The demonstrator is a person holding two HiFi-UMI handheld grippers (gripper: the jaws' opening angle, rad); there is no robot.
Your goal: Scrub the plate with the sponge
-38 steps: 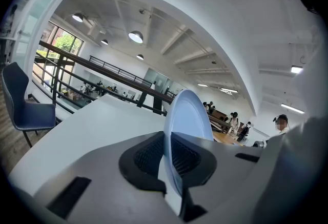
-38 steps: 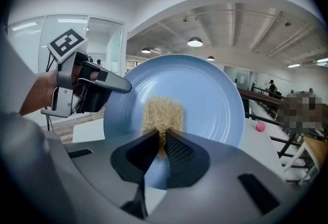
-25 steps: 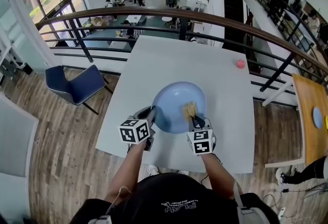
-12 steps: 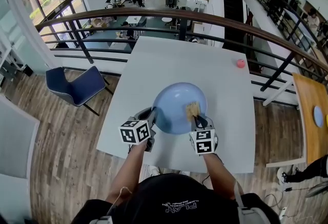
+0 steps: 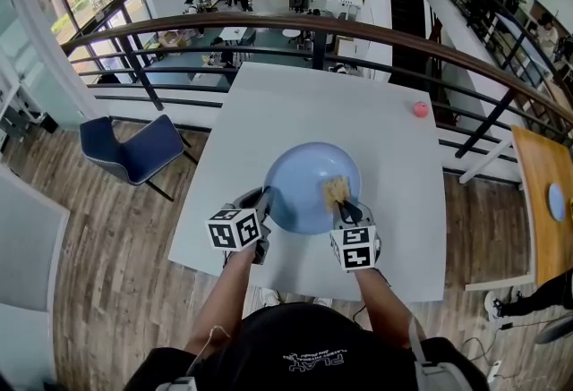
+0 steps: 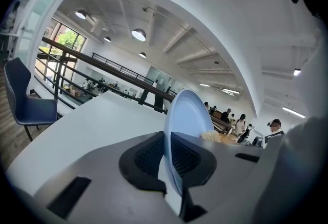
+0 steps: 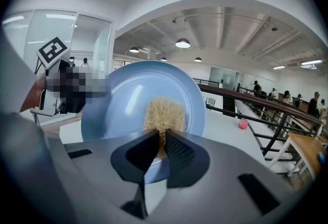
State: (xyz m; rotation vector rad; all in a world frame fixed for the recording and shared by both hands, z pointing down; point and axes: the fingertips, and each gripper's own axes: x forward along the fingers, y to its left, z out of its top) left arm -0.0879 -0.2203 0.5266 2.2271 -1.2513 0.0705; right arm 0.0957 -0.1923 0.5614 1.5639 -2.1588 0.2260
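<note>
A light blue plate (image 5: 304,183) rests on the white table (image 5: 304,112), tilted up on its left side. My left gripper (image 5: 266,201) is shut on the plate's left rim; in the left gripper view the rim (image 6: 177,130) stands edge-on between the two pads. My right gripper (image 5: 338,208) is shut on a tan fibrous sponge (image 5: 334,191) that lies against the plate's right inner face. In the right gripper view the sponge (image 7: 164,114) sticks out past the jaws onto the plate (image 7: 128,100).
A small pink ball (image 5: 421,110) lies near the table's far right edge. A dark railing (image 5: 358,31) runs behind the table. A blue chair (image 5: 134,148) stands on the wooden floor to the left, and a wooden table (image 5: 546,192) is at the right.
The sponge has shifted very slightly on the plate between frames. The left gripper and the plate keep their place.
</note>
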